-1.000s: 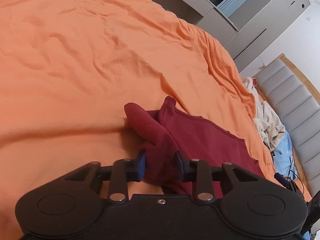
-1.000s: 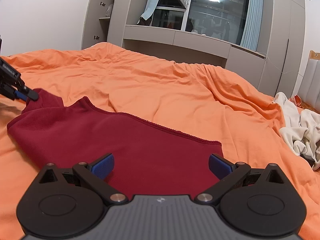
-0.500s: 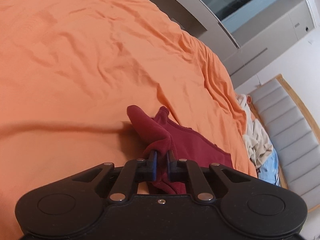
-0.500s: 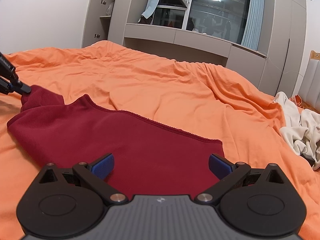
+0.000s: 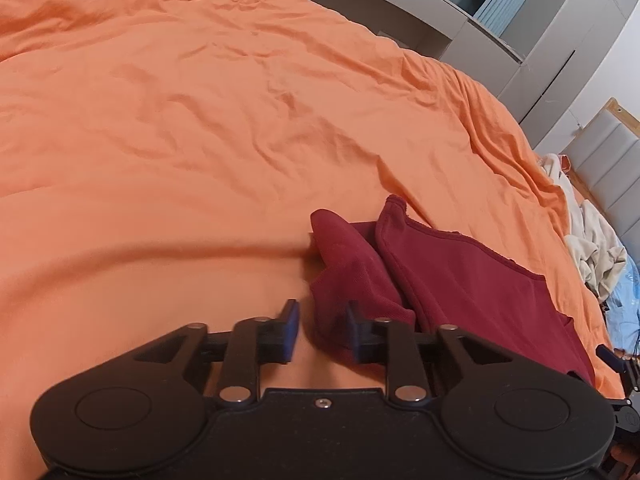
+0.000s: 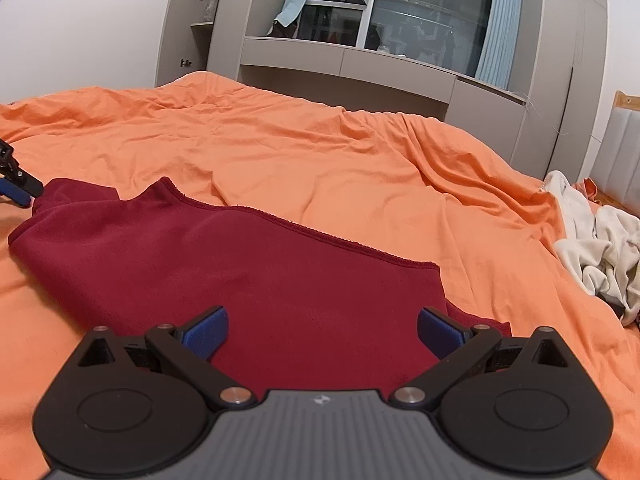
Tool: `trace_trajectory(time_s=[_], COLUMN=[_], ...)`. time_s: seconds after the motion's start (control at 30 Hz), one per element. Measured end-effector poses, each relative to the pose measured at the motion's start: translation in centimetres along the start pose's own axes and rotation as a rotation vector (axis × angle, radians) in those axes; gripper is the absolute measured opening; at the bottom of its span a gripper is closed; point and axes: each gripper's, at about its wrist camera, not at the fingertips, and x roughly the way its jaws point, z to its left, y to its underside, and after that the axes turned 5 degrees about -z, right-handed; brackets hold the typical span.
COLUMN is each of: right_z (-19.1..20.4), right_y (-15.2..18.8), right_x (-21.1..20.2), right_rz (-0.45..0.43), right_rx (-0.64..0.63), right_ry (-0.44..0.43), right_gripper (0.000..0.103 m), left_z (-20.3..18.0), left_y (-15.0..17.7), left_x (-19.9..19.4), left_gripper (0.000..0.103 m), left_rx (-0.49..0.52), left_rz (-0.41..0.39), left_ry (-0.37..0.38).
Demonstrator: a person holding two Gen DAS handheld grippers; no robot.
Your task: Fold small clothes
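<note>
A dark red fleece garment point(image 6: 240, 264) lies spread on the orange bedcover point(image 6: 320, 168). In the left wrist view its left end point(image 5: 344, 256) is bunched into a rumpled fold. My left gripper point(image 5: 320, 322) sits at that fold with its jaws opening. The cloth lies between them against the right pad, and the left pad stands clear of it. From the right wrist view, the left gripper point(image 6: 16, 188) shows at the garment's far left tip. My right gripper point(image 6: 322, 332) hovers wide open over the garment's near right part, with nothing pinched.
A heap of cream clothes point(image 6: 600, 252) lies at the right side of the bed, with a light blue item point(image 5: 624, 292) beside it. A grey padded headboard point(image 5: 608, 160) stands to the right. Grey cabinets and a dark window point(image 6: 420, 12) line the far wall.
The left gripper closed on the red fold half a second ago and has now parted again, letting the fold rest on the bed. The right gripper has stayed still.
</note>
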Motion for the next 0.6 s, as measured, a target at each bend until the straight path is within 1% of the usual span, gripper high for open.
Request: trace_trajectory(time_s=[0.03, 0.07, 0.1, 0.13, 0.17, 0.23, 0.3, 0.4, 0.5, 0.6], right_z=[0.0, -0.1, 0.0, 0.0, 0.0, 0.1, 0.1, 0.1, 0.1, 0.1], right_y=[0.0, 0.1, 0.1, 0.2, 0.2, 0.3, 0.3, 0.3, 0.3, 0.4], right_x=[-0.1, -0.1, -0.2, -0.3, -0.4, -0.6, -0.6, -0.8, -0.8, -0.9], right_rz=[-0.001, -0.002, -0.003, -0.004, -0.005, -0.008, -0.010, -0.016, -0.022, -0.028], right_rx=[0.003, 0.005, 0.006, 0.006, 0.005, 0.004, 0.006, 0.013, 0.023, 0.028], right_ry=[0.002, 0.004, 0.006, 0.008, 0.011, 0.017, 0.022, 0.028, 0.034, 0.040], right_gripper=[0.103, 0.103, 0.103, 0.103, 0.103, 0.103, 0.103, 0.103, 0.103, 0.103], left_z=[-0.1, -0.3, -0.6, -0.8, -1.1, -1.7, -2.2, -2.9, -3.7, -4.2], left_y=[0.2, 0.5, 0.7, 1.0, 1.3, 1.9, 2.6, 3.8, 5.0, 6.4], left_x=[-0.2, -0.5, -0.8, -1.2, -1.5, -2.4, -3.1, -4.4, -5.3, -5.4], left_gripper=[0.046, 0.052, 0.063, 0.072, 0.075, 0.086, 0.093, 0.101, 0.102, 0.102], left_rx=[0.004, 0.010, 0.019, 0.028, 0.040, 0.064, 0.076, 0.092, 0.100, 0.059], left_rz=[-0.006, -0.012, -0.021, -0.032, -0.042, -0.066, -0.091, -0.129, -0.147, -0.121], left_ry=[0.001, -0.001, -0.004, -0.007, -0.009, -0.010, -0.001, 0.034, 0.091, 0.200])
